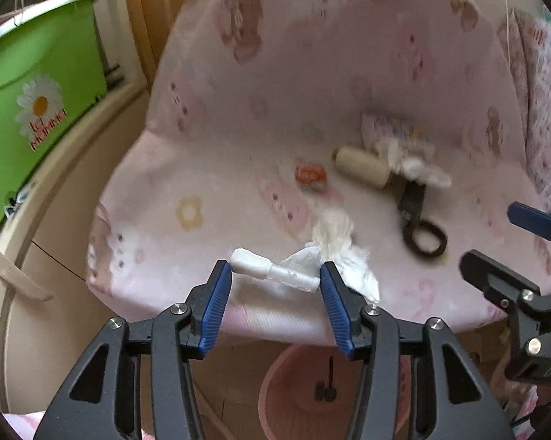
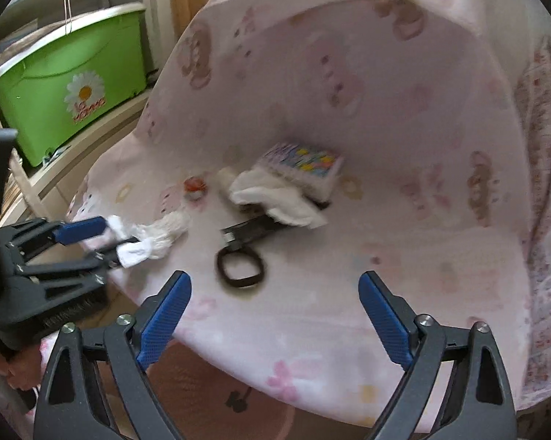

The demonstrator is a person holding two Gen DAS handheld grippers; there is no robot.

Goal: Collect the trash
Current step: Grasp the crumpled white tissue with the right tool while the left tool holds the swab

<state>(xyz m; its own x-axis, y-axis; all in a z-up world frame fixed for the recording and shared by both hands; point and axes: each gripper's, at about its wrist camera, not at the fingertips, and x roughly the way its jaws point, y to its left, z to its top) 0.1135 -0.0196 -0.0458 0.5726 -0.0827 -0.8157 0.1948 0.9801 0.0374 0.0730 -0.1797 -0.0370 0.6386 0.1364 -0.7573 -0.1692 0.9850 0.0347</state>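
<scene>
Here, white plastic piece (image 1: pixel 273 272), slender, ridged, tissue-backed.

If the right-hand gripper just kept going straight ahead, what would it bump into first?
Probably the dark scissors lying on the pink printed sheet; their loop handle sits just ahead of the open right gripper. Depth is hard to judge here.

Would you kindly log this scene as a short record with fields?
surface: pink printed sheet
left tool: shut on white plastic piece, with crumpled tissue beside it
right tool: open, nothing between its pads
still on sheet: scissors, orange wrapper, small booklet
bin: pink bucket below sheet edge
</scene>
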